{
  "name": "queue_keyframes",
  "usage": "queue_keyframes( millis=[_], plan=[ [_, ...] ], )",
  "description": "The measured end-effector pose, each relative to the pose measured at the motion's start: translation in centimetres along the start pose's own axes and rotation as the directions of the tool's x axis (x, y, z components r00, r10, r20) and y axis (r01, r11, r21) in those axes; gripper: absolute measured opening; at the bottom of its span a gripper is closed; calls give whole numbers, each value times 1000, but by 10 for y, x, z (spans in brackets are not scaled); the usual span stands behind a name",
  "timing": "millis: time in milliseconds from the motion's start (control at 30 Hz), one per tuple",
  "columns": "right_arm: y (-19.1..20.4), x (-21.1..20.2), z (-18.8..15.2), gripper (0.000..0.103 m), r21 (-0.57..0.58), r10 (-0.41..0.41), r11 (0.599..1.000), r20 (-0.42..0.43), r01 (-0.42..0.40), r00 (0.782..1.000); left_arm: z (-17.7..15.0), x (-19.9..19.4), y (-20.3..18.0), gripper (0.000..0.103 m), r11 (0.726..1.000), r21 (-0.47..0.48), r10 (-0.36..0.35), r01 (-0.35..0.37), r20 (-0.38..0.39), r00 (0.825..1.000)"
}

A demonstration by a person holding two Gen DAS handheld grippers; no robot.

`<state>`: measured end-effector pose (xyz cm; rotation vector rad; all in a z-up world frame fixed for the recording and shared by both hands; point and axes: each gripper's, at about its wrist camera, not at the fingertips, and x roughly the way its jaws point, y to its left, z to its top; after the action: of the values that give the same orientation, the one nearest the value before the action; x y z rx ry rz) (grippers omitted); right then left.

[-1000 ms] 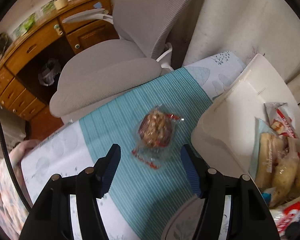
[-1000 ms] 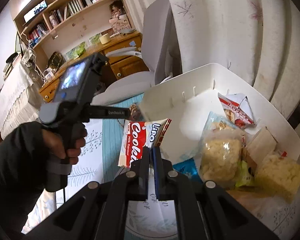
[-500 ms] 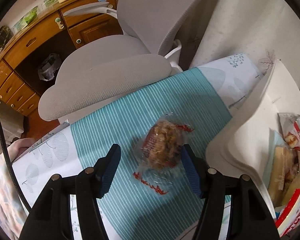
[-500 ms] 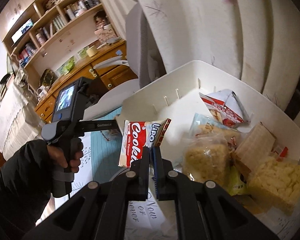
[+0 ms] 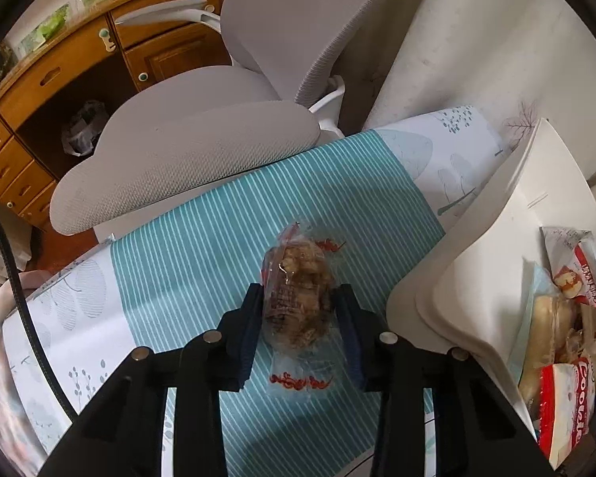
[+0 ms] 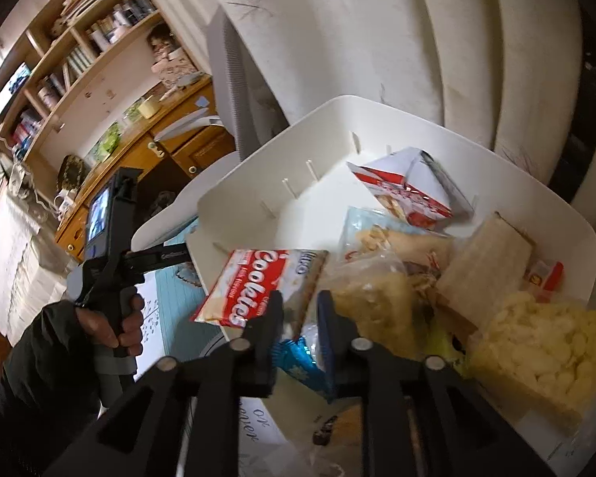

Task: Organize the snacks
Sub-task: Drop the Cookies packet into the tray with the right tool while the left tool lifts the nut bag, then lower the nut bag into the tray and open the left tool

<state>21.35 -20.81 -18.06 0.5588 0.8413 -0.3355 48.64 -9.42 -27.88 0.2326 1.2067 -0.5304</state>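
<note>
**Left tool on the wrapped snack, right tool letting the cookies go over the bin**

Left wrist view, bottom centre: the left tool [image 5: 298, 318] has its two blue pads pressed against either side of a clear-wrapped brown snack [image 5: 298, 302], which lies on the teal-striped cloth of the surface [image 5: 202, 262]. The wrapper tail sticks out toward the camera.

Right wrist view, bottom centre: the right tool [image 6: 300, 334] stands part open. The red-and-white cookie pack [image 6: 258, 290] sits just beyond its tips at the near rim of the white bin [image 6: 258, 183]; whether either pad touches it I cannot tell.

Farther, centre right: the bin already holds several packets.

Judgement: pick-up stage for the brown snack. The next move calls for a lift and a carry right, over the bin's rim, before opening.
</note>
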Motion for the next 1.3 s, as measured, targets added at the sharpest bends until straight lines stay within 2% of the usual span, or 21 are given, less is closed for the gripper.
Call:
queue_keyframes(
  millis=[67, 233, 367, 600, 700, 933, 1233, 1300],
  plan=[
    [-3, -1, 0, 42, 8, -8, 1000, 3, 8, 1000, -1, -1, 0, 35, 1000, -13, -2, 2, -12, 1000],
    [-8, -6, 2, 44, 17, -9, 1000, 5, 9, 1000, -5, -14, -1, 34, 999, -38, 0, -1, -17, 1000],
    [-13, -10, 4, 55, 29, -1, 1000, 2, 1, 1000, -10, -33, -1, 34, 998, -69, -8, 7, -6, 1000],
    [-15, -14, 4, 60, 40, 22, 999, -12, -21, 1000, -16, -72, -3, 34, 993, -113, -19, 19, 8, 1000],
    [-16, -17, 5, 66, 44, 25, 999, -14, -24, 1000, -17, -88, -8, 34, 992, -119, -40, 41, 13, 999],
    [-15, -23, 4, 68, 59, 35, 998, -23, -33, 999, -18, -116, -36, 34, 992, -79, -91, 94, 39, 995],
    [-18, -48, 1, 76, 72, 27, 997, 20, -28, 999, -21, -146, -81, 34, 981, -7, -194, 196, 98, 976],
    [-18, -55, 0, 77, 72, 20, 997, 33, -22, 999, -26, -153, -89, 41, 975, 0, -220, 221, 119, 968]
  ],
)
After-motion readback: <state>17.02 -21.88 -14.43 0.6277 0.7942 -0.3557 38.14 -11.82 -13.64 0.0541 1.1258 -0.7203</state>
